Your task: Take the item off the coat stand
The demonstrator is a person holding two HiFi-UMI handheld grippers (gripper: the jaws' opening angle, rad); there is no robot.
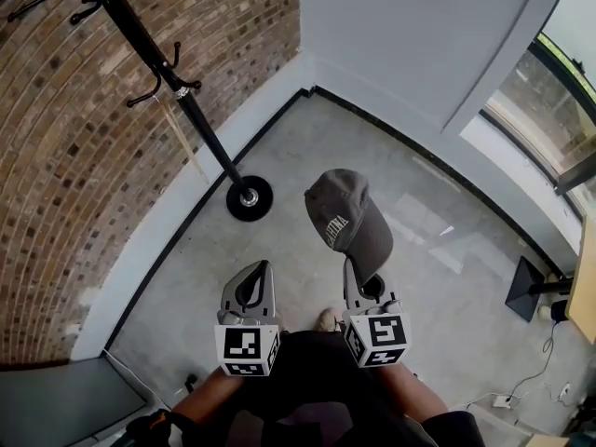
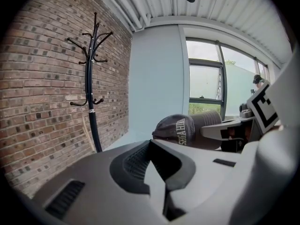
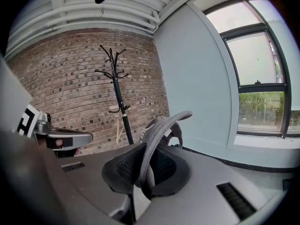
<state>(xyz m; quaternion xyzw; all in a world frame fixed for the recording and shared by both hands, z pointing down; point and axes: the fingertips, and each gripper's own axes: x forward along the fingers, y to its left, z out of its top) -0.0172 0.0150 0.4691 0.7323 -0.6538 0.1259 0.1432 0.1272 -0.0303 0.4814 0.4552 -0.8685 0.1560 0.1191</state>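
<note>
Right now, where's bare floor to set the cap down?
Widest bare floor: between the cap, clamped in the right gripper, and the window wall. A smaller patch lies between the coat stand base and the corner. Crowded: lower right, around the black floor stand and cables.

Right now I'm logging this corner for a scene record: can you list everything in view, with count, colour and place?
coat stand: one, black, by the brick wall, hooks bare
cap: one, dark grey with pale lettering, off the stand, held over the floor
thin stick: one, pale, against the wall behind the stand
brick wall: one, red-brown, left
window: one, dark frame, right
floor base: one, black, far right
plug: one, white, on the floor at lower right
left tool: one, grey, jaws together, empty
right tool: one, grey, shut on the cap's brim
</note>
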